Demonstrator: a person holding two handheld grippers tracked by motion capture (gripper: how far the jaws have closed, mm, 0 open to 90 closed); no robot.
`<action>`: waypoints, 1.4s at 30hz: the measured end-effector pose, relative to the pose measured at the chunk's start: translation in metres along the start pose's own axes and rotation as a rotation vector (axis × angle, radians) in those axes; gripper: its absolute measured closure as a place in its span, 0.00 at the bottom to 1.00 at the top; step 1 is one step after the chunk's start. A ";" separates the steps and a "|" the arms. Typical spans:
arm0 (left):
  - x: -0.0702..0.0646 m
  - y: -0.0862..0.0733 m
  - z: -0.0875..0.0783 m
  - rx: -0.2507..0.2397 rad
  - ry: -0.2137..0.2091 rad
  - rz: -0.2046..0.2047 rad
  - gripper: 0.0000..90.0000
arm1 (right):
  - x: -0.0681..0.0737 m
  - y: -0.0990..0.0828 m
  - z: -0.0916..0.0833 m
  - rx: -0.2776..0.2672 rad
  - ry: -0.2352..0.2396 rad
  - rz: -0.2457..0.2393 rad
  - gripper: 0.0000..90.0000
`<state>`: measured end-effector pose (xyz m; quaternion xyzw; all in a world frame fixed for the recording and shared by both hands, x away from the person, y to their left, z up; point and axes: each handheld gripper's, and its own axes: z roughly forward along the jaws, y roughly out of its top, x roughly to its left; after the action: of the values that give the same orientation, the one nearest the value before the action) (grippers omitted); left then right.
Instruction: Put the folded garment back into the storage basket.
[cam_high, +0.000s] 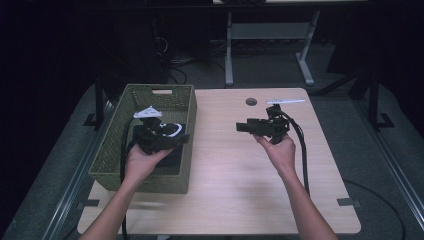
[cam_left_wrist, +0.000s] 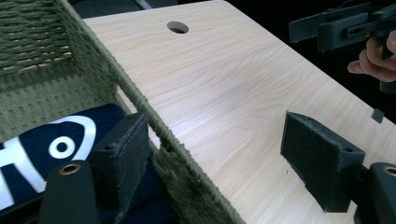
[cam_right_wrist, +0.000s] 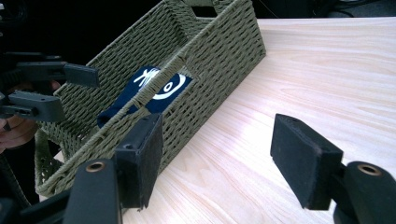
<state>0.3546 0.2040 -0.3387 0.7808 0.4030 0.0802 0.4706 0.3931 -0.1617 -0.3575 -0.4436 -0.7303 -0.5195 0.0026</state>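
A green woven basket (cam_high: 112, 150) stands on the left part of the light wooden table (cam_high: 240, 175). A navy cloth with a white print (cam_high: 176, 131) lies inside it. My left gripper (cam_high: 182, 139) hangs over the basket's right side and is open. In the left gripper view its jaws (cam_left_wrist: 217, 126) straddle the basket's right wall (cam_left_wrist: 140, 102), one pad above the cloth (cam_left_wrist: 42, 149), the other over bare table. My right gripper (cam_high: 243, 126) is held above mid-table, pointing left at the basket. It stands open (cam_right_wrist: 217, 123) with nothing between its pads.
A round hole (cam_high: 251, 101) and a thin white strip (cam_high: 285, 101) sit near the table's far edge. A black cable (cam_high: 303, 150) trails from the right gripper down past the forearm. Desk legs (cam_high: 229, 50) stand on the floor beyond.
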 end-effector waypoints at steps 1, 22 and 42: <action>-0.001 0.000 0.001 -0.002 -0.001 0.003 0.26 | 0.000 -0.001 -0.001 0.001 -0.001 0.007 0.38; -0.022 0.005 0.027 0.015 -0.030 0.024 0.24 | -0.023 -0.018 -0.025 -0.020 -0.024 0.027 0.37; -0.055 0.007 0.060 0.011 -0.046 0.056 0.25 | -0.046 -0.040 -0.052 -0.041 -0.046 0.070 0.36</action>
<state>0.3527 0.1235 -0.3518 0.7960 0.3708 0.0731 0.4729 0.3718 -0.2336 -0.3855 -0.4807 -0.7032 -0.5239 -0.0050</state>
